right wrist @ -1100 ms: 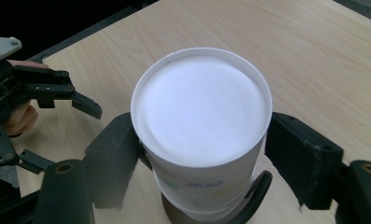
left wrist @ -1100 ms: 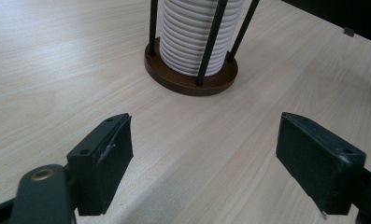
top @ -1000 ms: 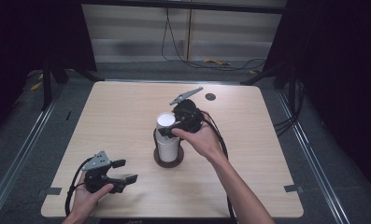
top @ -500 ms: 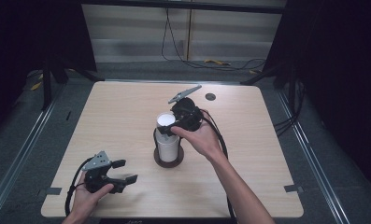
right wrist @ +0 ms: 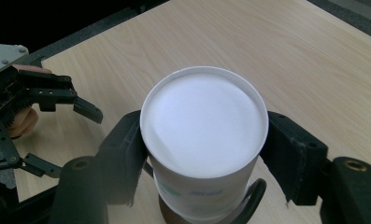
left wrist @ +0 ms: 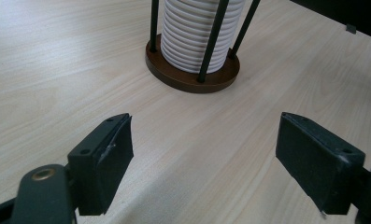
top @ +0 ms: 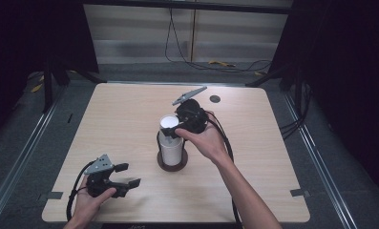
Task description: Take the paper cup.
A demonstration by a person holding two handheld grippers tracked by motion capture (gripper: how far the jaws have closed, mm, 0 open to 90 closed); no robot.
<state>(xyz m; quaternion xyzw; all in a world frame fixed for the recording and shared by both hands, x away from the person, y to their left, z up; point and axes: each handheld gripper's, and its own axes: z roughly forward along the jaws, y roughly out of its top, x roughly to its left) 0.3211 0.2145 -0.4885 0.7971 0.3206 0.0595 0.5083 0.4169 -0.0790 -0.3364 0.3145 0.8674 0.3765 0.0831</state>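
The right gripper [top: 173, 130] sits at the top of the stack of white cups [top: 171, 143] in the high view, its jaws having just been closing, with the topmost cup between them. The stack stands upright in a round dark holder [top: 172, 163] near the middle of the wooden table [top: 282, 162], and the person's right hand [top: 204, 140] reaches in from the lower right to carry the gripper. The left gripper [top: 126, 174] rests low near the table's front left corner, well apart from the stack, jaws spread and nothing between them. A small dark disc [top: 215, 98] lies on the table near the far edge. In the left gripper view, the left gripper [left wrist: 204, 154] shows both black jaws standing wide apart over bare wood, and beyond them rises the ribbed stack of white cups [left wrist: 197, 35] inside thin dark rods on the brown holder [left wrist: 192, 77]. In the right gripper view, the right gripper [right wrist: 203, 149] has a jaw pressed against each side of the top cup [right wrist: 204, 123], just under its rim, so it is clamped on that cup; the cup's closed white bottom faces the camera. The left gripper [right wrist: 57, 109] appears farther off at the left edge, open over the table [right wrist: 314, 60].
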